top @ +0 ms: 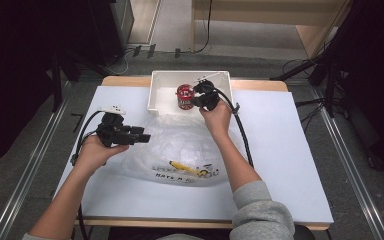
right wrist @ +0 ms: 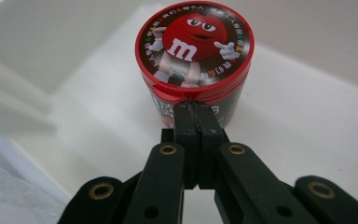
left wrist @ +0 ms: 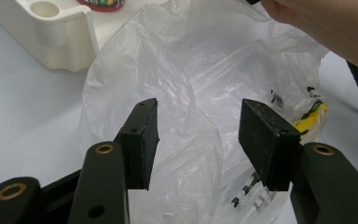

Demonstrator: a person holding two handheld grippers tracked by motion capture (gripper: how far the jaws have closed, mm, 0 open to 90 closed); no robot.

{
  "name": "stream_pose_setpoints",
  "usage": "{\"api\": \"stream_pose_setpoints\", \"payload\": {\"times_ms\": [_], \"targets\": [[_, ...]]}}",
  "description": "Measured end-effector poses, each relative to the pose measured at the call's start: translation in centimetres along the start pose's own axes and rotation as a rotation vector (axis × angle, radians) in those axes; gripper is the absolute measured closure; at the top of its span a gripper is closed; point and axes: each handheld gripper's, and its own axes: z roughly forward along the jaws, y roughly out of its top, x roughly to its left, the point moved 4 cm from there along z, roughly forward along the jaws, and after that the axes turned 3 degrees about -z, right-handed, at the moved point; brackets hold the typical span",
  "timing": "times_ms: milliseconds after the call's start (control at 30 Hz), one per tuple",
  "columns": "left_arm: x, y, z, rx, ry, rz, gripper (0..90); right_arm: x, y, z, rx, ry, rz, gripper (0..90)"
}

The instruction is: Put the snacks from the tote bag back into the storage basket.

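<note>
Candy tub point(right wrist: 195, 65), upper centre of the right gripper view: lid is showing a white "m" on a red character; ring text too small. Plastic bag point(top: 180, 150): dark print illegible.

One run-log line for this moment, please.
left hand-held gripper: open over plastic bag | right hand-held gripper: shut, tips at red candy tub | tub: upright in white tray

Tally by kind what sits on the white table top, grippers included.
White tray: 1
Red-lidded candy tub, standing in the tray: 1
Clear plastic bag: 1
Grippers: 2, left gripper open over the bag, right gripper shut, tips against the tub
Total: 5
</note>
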Motion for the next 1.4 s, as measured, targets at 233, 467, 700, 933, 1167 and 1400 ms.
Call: {"api": "stream_pose_setpoints", "payload": {"times_ms": [233,467,700,933,1167,1400], "targets": [[0.0,0.0,0.0,0.002,0.0,0.002,48.8,-0.1,0.0,0.0,0.001,0.005,0.004,90.0],[0.0,0.0,0.0,0.002,0.0,0.002,48.8,-0.1,-0.1,0.1,0.005,0.006,-0.001,90.0],[0.1,0.0,0.0,0.002,-0.002,0.0,48.6,-0.1,-0.1,-0.2,0.016,0.024,0.003,81.1],[0.2,0.0,0.1,0.004,0.005,0.005,47.4,-0.1,0.0,-1.2,0.015,0.019,-0.014,68.4],[0.2,-0.1,0.2,0.005,0.007,0.006,45.9,0.1,0.2,-2.7,0.003,0.098,0.021,51.4],[0.3,-0.1,0.2,0.002,0.011,0.004,45.3,1.2,0.2,-4.2,-0.006,0.146,0.005,44.3]]}}
